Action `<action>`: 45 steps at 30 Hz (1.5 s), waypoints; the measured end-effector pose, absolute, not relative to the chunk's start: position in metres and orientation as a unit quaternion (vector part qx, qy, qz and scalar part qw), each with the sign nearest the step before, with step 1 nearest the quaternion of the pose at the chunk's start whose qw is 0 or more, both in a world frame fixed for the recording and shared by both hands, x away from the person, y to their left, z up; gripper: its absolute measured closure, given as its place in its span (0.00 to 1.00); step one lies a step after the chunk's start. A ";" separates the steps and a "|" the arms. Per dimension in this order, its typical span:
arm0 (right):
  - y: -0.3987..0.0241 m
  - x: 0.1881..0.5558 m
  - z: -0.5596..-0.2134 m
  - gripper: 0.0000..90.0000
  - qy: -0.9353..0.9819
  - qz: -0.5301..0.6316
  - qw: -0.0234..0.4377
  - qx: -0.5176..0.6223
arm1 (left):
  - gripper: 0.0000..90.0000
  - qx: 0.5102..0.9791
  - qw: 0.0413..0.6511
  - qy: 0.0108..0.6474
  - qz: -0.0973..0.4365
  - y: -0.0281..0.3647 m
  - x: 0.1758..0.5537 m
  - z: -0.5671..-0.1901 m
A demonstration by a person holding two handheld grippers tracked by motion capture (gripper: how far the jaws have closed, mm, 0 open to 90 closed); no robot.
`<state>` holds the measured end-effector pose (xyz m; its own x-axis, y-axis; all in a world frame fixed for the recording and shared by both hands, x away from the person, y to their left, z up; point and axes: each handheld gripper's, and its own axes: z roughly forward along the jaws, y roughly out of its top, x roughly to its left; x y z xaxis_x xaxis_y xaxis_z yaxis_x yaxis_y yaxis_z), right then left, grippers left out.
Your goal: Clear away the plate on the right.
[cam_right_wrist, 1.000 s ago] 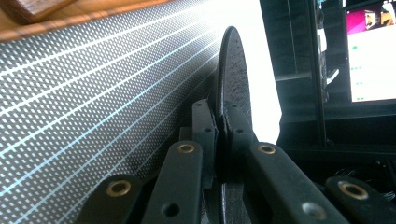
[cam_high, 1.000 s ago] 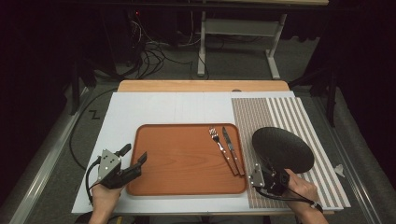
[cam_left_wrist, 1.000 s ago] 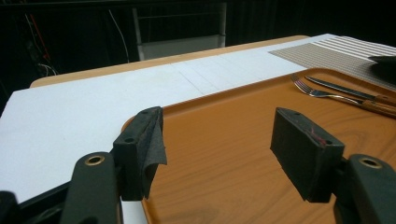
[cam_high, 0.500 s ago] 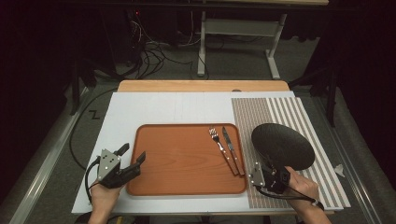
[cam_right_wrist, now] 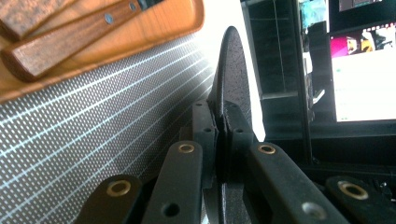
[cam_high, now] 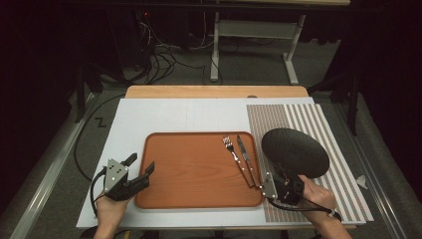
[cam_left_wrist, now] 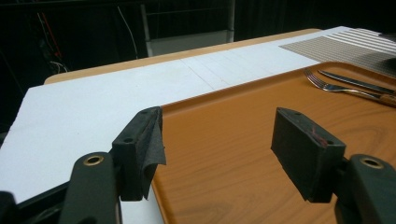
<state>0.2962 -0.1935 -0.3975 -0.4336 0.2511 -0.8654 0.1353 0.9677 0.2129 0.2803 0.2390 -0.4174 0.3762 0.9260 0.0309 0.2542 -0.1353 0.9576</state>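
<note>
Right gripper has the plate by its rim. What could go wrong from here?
The right gripper pinches the dark plate only at its near rim, so it may pivot or slip. Swung toward the tray, it may knock the fork and knife. The left gripper overhangs the tray edge and may get bumped.

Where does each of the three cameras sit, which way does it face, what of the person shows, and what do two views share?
High view: above the table's near edge, facing forward and down on the orange wooden tray; both forearms enter below.
Left gripper view: on the left gripper, looking along its open jaws over the tray.
Right gripper view: on the right gripper, jaws shut on the round black plate, seen edge-on.
Shared: the steel fork appears in the high and left gripper views.
</note>
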 end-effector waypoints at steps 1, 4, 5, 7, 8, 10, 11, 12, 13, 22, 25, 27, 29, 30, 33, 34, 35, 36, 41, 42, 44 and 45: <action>-0.193 0.296 -0.397 0.98 0.846 0.053 0.519 0.113 | 0.38 0.672 0.488 0.440 0.343 0.239 0.280 -0.418; -0.190 0.296 -0.396 0.98 0.846 0.055 0.520 0.107 | 0.38 0.673 0.488 0.438 0.342 0.238 0.280 -0.418; -0.189 0.297 -0.395 0.98 0.847 0.055 0.519 0.104 | 0.38 0.673 0.488 0.439 0.342 0.238 0.280 -0.418; -0.186 0.297 -0.395 0.98 0.846 0.058 0.521 0.100 | 0.38 0.671 0.489 0.440 0.343 0.239 0.280 -0.417; -0.185 0.296 -0.394 0.98 0.846 0.058 0.521 0.097 | 0.38 0.671 0.489 0.440 0.344 0.239 0.280 -0.417; -0.182 0.296 -0.393 0.98 0.847 0.059 0.520 0.094 | 0.38 0.671 0.488 0.440 0.343 0.239 0.280 -0.418; -0.181 0.295 -0.392 0.98 0.846 0.059 0.522 0.093 | 0.38 0.672 0.487 0.440 0.343 0.239 0.280 -0.418; -0.179 0.295 -0.392 0.98 0.846 0.062 0.522 0.089 | 0.38 0.672 0.487 0.440 0.342 0.239 0.281 -0.418; -0.177 0.295 -0.391 0.98 0.846 0.063 0.522 0.087 | 0.38 0.673 0.487 0.440 0.342 0.239 0.281 -0.418; -0.165 0.290 -0.387 0.98 0.845 0.079 0.525 0.066 | 0.38 0.674 0.484 0.439 0.345 0.239 0.280 -0.418; -0.161 0.288 -0.387 0.98 0.845 0.084 0.525 0.059 | 0.38 0.674 0.484 0.439 0.344 0.239 0.280 -0.418; -0.158 0.286 -0.386 0.98 0.845 0.090 0.525 0.052 | 0.38 0.675 0.484 0.439 0.343 0.239 0.280 -0.418; -0.155 0.286 -0.385 0.98 0.844 0.094 0.526 0.047 | 0.38 0.675 0.484 0.438 0.344 0.239 0.280 -0.418; -0.153 0.286 -0.384 0.98 0.844 0.095 0.526 0.044 | 0.38 0.675 0.484 0.439 0.344 0.239 0.280 -0.418; -0.148 0.286 -0.383 0.98 0.843 0.099 0.528 0.040 | 0.38 0.671 0.486 0.440 0.346 0.239 0.279 -0.417; -0.146 0.285 -0.382 0.98 0.842 0.100 0.528 0.039 | 0.38 0.671 0.486 0.440 0.346 0.239 0.279 -0.417; -0.144 0.285 -0.382 0.98 0.843 0.103 0.527 0.038 | 0.38 0.671 0.486 0.441 0.346 0.240 0.280 -0.417; -0.143 0.285 -0.381 0.98 0.843 0.102 0.527 0.039 | 0.38 0.671 0.485 0.441 0.346 0.240 0.280 -0.417; -0.133 0.284 -0.379 0.98 0.843 0.106 0.527 0.028 | 0.38 0.672 0.484 0.441 0.345 0.240 0.280 -0.418; -0.132 0.284 -0.379 0.98 0.842 0.109 0.527 0.024 | 0.38 0.672 0.485 0.441 0.345 0.240 0.280 -0.417; -0.128 0.283 -0.377 0.98 0.841 0.113 0.529 0.022 | 0.38 0.671 0.485 0.442 0.345 0.240 0.280 -0.417; -0.127 0.282 -0.377 0.98 0.840 0.116 0.530 0.023 | 0.38 0.672 0.485 0.442 0.345 0.240 0.280 -0.417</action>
